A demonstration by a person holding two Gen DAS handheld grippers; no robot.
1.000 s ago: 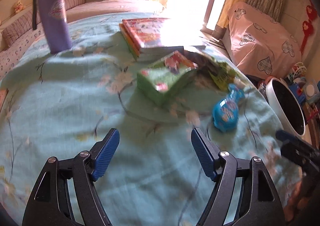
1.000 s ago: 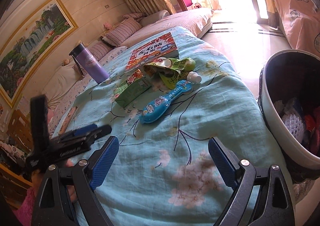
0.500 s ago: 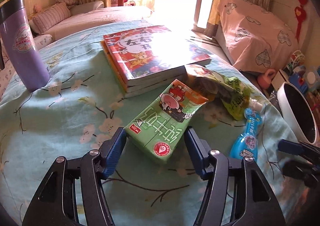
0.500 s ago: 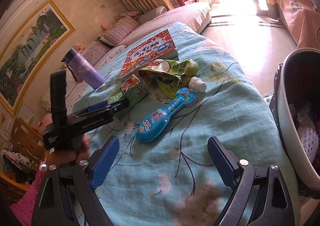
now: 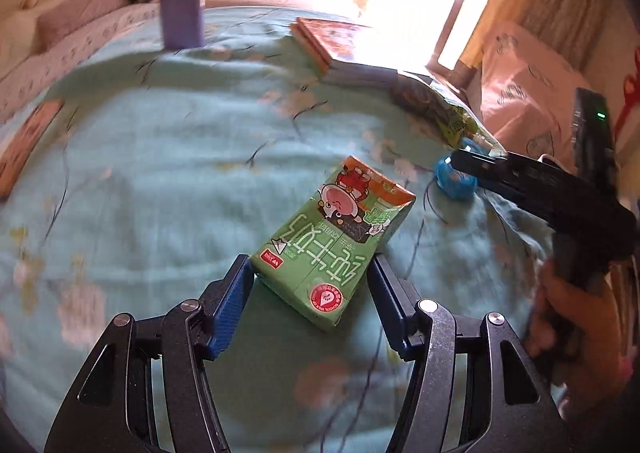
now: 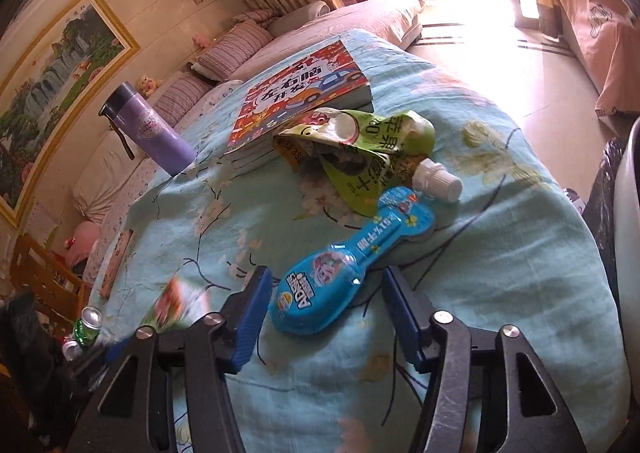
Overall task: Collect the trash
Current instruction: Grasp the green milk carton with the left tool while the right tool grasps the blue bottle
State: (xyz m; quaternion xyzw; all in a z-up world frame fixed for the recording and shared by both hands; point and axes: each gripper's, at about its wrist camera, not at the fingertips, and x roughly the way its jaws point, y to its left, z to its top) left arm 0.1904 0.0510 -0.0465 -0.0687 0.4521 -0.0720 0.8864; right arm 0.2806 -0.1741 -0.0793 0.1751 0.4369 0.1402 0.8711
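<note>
Left wrist view: we see left gripper (image 5: 310,279) w/ ribbed blue pads clamped on boxy green carton (image 5: 334,239); right gripper (image 6: 324,303) apart, straddling glossy blue packet (image 6: 348,263) near tablecloth (image 6: 520,253) edge.

We see a table w/ teal floral cloth (image 6: 520,261). On it, relative to the book stack (image 6: 300,93): purple bottle (image 6: 156,133) to its left, green pouch (image 6: 368,149) touching its near edge, blue packet (image 6: 344,269) nearer, green carton (image 5: 332,241) near-left.
</note>
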